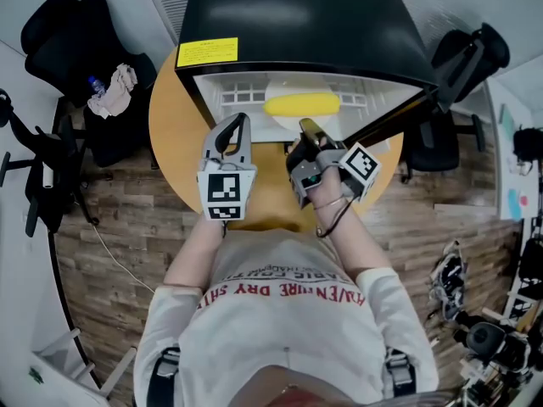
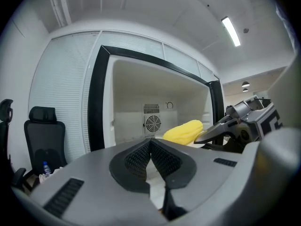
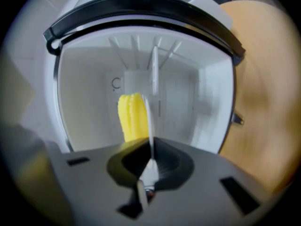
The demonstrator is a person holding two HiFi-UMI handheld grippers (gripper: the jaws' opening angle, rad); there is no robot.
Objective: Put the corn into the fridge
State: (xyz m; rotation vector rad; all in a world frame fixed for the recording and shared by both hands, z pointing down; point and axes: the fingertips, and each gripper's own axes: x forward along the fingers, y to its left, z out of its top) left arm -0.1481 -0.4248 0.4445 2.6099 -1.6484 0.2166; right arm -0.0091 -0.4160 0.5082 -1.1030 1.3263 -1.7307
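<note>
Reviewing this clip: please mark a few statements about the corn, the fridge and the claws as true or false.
1. The fridge stands on the wooden table with its door open. True.
2. The corn lies bare on the table. False: it lies on a white plate at the fridge opening.
3. The right claw is shut on the plate's rim. True.
4. The left claw grips the corn. False: it is shut on nothing.
</note>
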